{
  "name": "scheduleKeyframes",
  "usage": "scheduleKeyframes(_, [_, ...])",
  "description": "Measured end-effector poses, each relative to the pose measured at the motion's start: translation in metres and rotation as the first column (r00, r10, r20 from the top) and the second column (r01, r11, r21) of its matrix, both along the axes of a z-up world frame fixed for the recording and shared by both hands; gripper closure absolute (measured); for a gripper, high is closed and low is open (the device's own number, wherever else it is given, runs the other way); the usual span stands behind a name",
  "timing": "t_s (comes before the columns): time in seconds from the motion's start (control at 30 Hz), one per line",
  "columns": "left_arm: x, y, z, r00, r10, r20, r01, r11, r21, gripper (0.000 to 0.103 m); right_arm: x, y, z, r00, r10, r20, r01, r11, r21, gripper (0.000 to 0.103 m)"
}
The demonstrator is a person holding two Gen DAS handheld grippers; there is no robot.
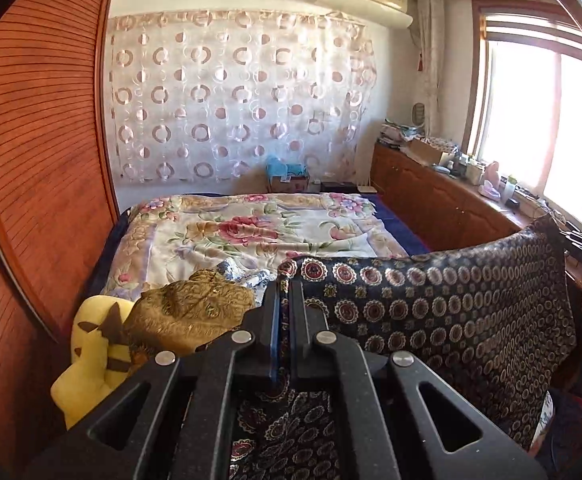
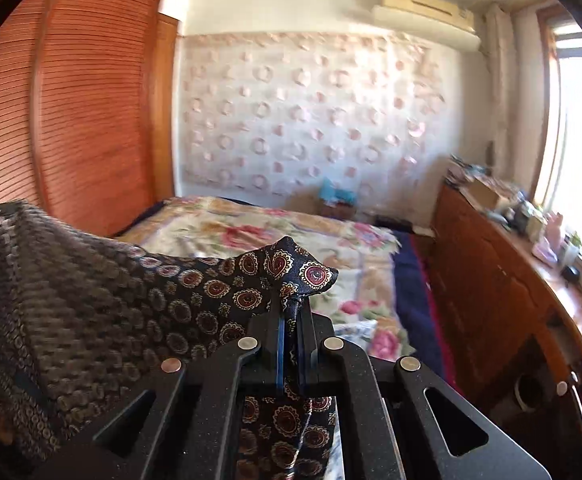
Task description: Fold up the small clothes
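My left gripper (image 1: 285, 292) is clamped tight on one corner of the cloth (image 1: 451, 308), my right gripper (image 2: 291, 312) pinched on the other; it hangs stretched between them above the bed (image 1: 251, 232)

The cloth (image 1: 431, 312) hangs before the bed (image 1: 251, 232), wardrobe (image 1: 39, 160) left, sideboard (image 1: 443, 196) right.
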State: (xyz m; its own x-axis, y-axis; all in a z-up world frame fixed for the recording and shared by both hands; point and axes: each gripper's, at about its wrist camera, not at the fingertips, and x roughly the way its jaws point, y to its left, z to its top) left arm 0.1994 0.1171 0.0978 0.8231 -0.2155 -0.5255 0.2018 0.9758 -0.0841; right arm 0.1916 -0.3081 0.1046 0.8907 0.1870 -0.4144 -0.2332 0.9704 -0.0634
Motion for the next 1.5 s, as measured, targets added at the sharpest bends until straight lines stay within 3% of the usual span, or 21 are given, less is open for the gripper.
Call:
scheduleKeyframes(0.17, [0.039,-0.021,-0.038,0.997,0.003,-0.072,0.003,0.996,0.091,0.097,0.052,-0.004,-0.033,0.989,-0.091,-0.116,0.092,0.996,0.008,0.096])
scheduleKeyframes(0.23, [0.046,-0.024,-0.054,0.993,-0.004,-0.121,0.017,0.995,0.103,0.074,0.067,-0.002,-0.053,0.978,-0.115,-0.174,0.113,0.993,-0.022,0.072])
scheduleKeyframes(0.3, [0.042,-0.024,-0.066,0.991,-0.015,-0.132,0.030,0.994,0.108,0.061,0.071,0.001,-0.065,0.970,-0.136,-0.200,0.129,0.991,-0.047,0.064])
scheduleKeyframes(0.5, [0.019,-0.017,-0.100,0.979,-0.020,-0.202,0.043,0.993,0.107,0.041,0.062,-0.006,-0.078,0.972,-0.094,-0.217,0.092,0.996,-0.022,0.060])
scheduleKeyframes(0.63, [-0.003,-0.016,-0.118,0.970,-0.038,-0.238,0.058,0.995,0.079,0.029,0.033,-0.017,-0.081,0.973,-0.054,-0.226,0.057,0.998,0.005,0.054])
scheduleKeyframes(0.97, [-0.040,-0.036,-0.169,0.944,-0.087,-0.320,0.120,0.989,0.085,0.026,0.004,-0.068,-0.123,0.935,-0.062,-0.348,0.082,0.996,0.043,0.053])
scheduleKeyframes(1.37, [-0.042,-0.056,-0.210,0.919,-0.090,-0.384,0.148,0.981,0.126,0.026,0.042,-0.064,-0.141,0.893,-0.133,-0.430,0.144,0.989,-0.007,0.053])
scheduleKeyframes(1.5, [-0.042,-0.060,-0.212,0.928,-0.086,-0.362,0.145,0.980,0.138,0.023,0.054,-0.058,-0.142,0.894,-0.144,-0.424,0.153,0.988,-0.011,0.053])
